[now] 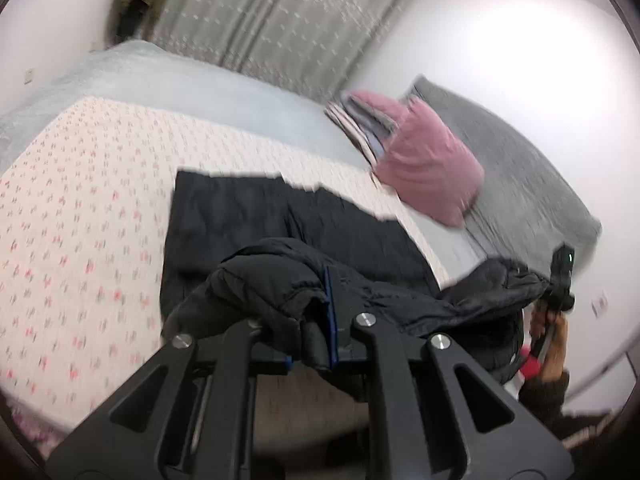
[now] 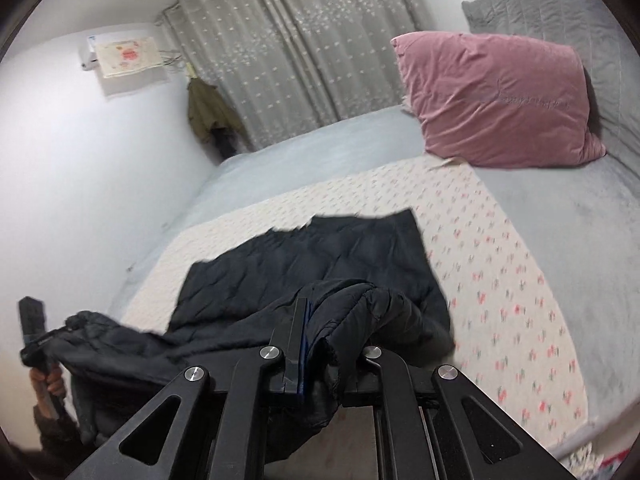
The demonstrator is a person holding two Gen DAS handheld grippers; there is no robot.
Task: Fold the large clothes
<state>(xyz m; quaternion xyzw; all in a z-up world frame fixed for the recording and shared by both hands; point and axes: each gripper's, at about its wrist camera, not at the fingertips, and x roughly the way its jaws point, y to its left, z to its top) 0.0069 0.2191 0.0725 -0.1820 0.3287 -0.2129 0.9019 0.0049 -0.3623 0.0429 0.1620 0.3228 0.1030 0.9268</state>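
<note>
Looking across the room from largest down, we see a wide bed with a pale grey-blue sheet under a cream cover printed with small pink flowers, and a grey patterned curtain hanging behind it. A grey quilted headboard cushion leans at the head of the bed, with a plump pink velvet pillow resting against it. In the left wrist view a small stack of folded fabrics sits just beside that pillow.

We hold a dark, padded, quilted jacket by its near edge: its far part lies flat on the flowered cover, while the near part is lifted off the bed and hangs between our two tools.

Our left gripper is pinching a bunched fold of the jacket, its blue-edged pads pressed on the cloth. Our right gripper is likewise clamped tight on another fold of the same edge. An olive garment hangs by the curtain, and a covered air conditioner sits on the wall.
</note>
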